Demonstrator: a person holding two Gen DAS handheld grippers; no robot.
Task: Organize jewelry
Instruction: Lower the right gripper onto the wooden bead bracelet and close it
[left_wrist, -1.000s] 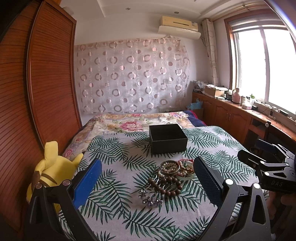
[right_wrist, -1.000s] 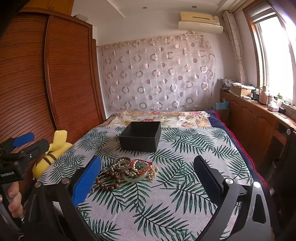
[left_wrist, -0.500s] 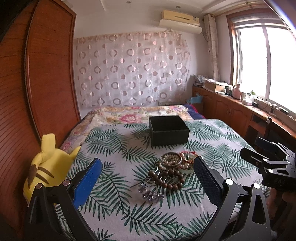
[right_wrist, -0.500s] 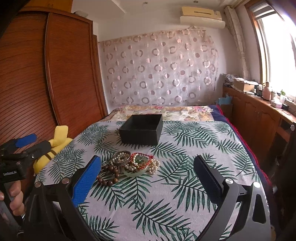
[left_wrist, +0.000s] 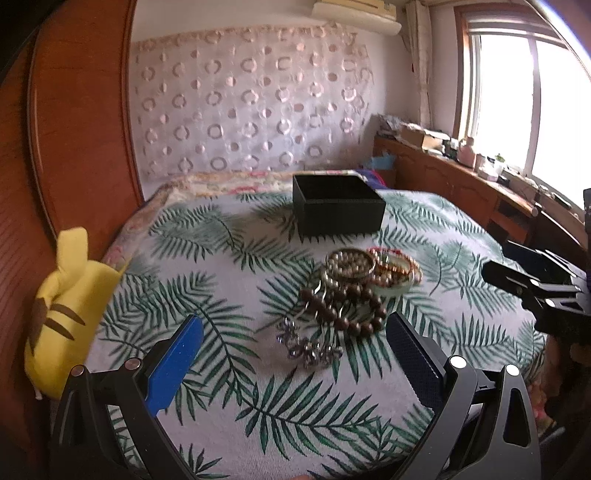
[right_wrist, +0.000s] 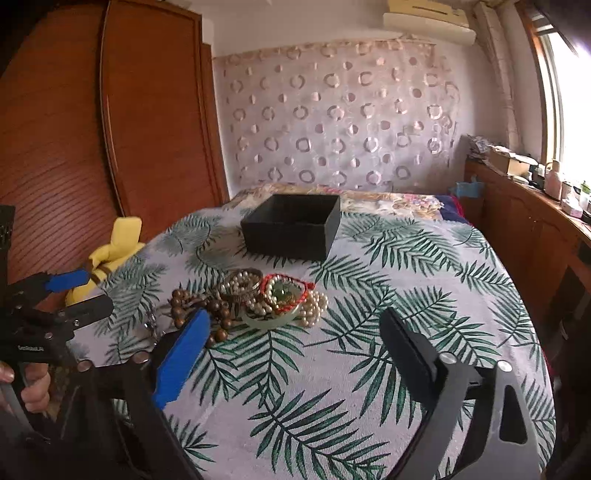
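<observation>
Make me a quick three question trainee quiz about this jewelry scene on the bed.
1. True or false: the black box already holds jewelry.
2. Which lies nearest the left gripper: A silver piece, B pearl strand, C black box?
3. What yellow thing sits at the bed's edge by the wardrobe?

Key: 1. False, nothing shows inside; the beads lie on the cover. 2. A. 3. A plush toy.
</observation>
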